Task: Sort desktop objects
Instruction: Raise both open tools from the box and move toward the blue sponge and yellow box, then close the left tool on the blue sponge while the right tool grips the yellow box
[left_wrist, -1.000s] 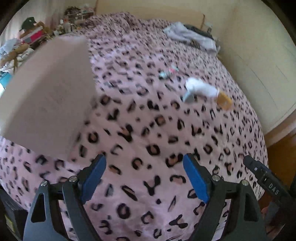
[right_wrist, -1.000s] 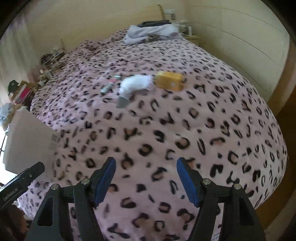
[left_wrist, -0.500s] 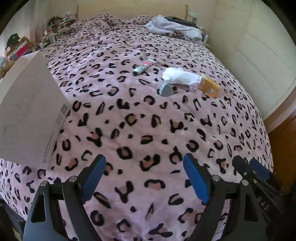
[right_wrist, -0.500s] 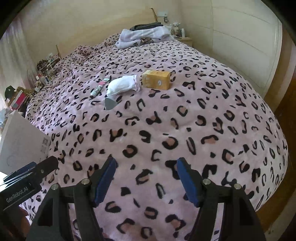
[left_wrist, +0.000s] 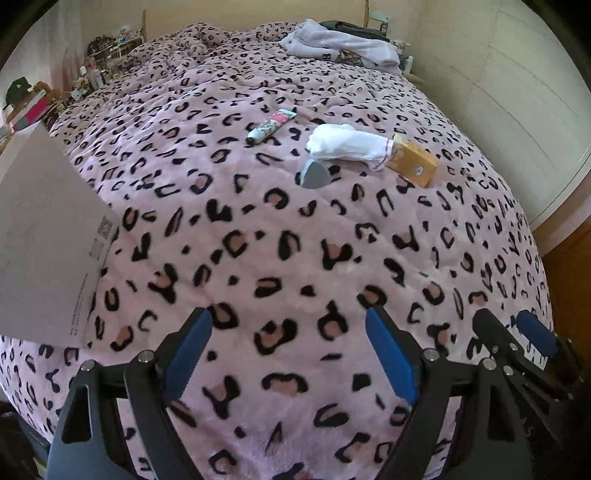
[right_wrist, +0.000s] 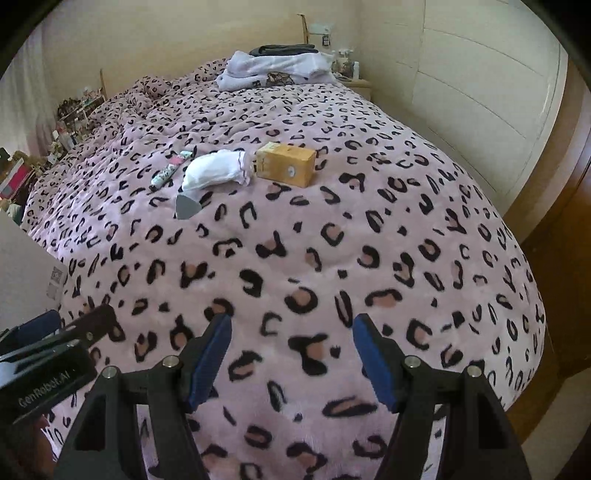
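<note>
On a pink leopard-print bedspread (left_wrist: 295, 240) lie a floral tube (left_wrist: 271, 124), a white sock (left_wrist: 345, 147), a grey triangular piece (left_wrist: 314, 174) and an orange box (left_wrist: 413, 164). They also show in the right wrist view: the tube (right_wrist: 171, 168), sock (right_wrist: 216, 170), grey piece (right_wrist: 185, 207) and box (right_wrist: 286, 164). My left gripper (left_wrist: 288, 354) is open and empty over the near part of the bed. My right gripper (right_wrist: 291, 354) is open and empty beside it, well short of the objects.
A white box (left_wrist: 40, 243) stands at the bed's left edge; it also shows in the right wrist view (right_wrist: 26, 269). Folded clothes (right_wrist: 273, 66) lie at the headboard end. Cluttered shelves (left_wrist: 99, 55) are far left. A cream wall (right_wrist: 480, 81) and wooden frame run along the right.
Both grippers pulled back and steadied; the objects now sit farther off and nearer the middle. The white box slid to the left edge of the left wrist view. Both stayed open.
</note>
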